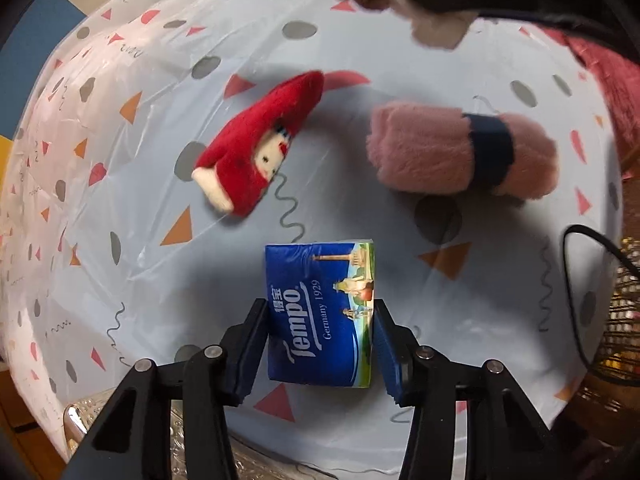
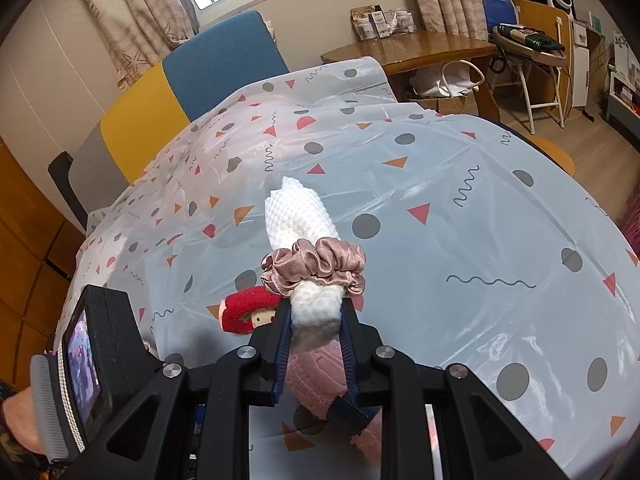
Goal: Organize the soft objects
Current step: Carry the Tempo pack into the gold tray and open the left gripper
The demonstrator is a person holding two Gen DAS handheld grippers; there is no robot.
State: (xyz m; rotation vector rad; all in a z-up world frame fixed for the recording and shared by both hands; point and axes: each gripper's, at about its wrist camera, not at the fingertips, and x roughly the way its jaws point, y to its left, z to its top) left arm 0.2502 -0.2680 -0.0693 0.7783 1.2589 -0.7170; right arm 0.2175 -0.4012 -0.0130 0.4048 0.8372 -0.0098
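Note:
A blue Tempo tissue pack (image 1: 320, 276) lies flat on the patterned tablecloth (image 1: 500, 280). My left gripper (image 1: 320, 308) points straight down over it, shut on it with a pad against each long side. Beyond it lie a red plush doll (image 1: 256, 144) and a pink fluffy roll (image 1: 436, 152) with a navy band. My right gripper (image 2: 315, 312) is shut on the end of a white rolled towel (image 2: 298, 212) ringed by a pink satin scrunchie (image 2: 316, 264), held above the table. Under it show the doll (image 2: 248, 312) and the pink roll (image 2: 316, 376).
A black cable (image 1: 576, 300) and a wicker basket (image 1: 624, 320) sit at the table's right edge, dark red fluffy fabric (image 1: 600, 64) behind. A blue and yellow chair (image 2: 192, 84) stands past the far edge, a wooden table (image 2: 420, 48) further back.

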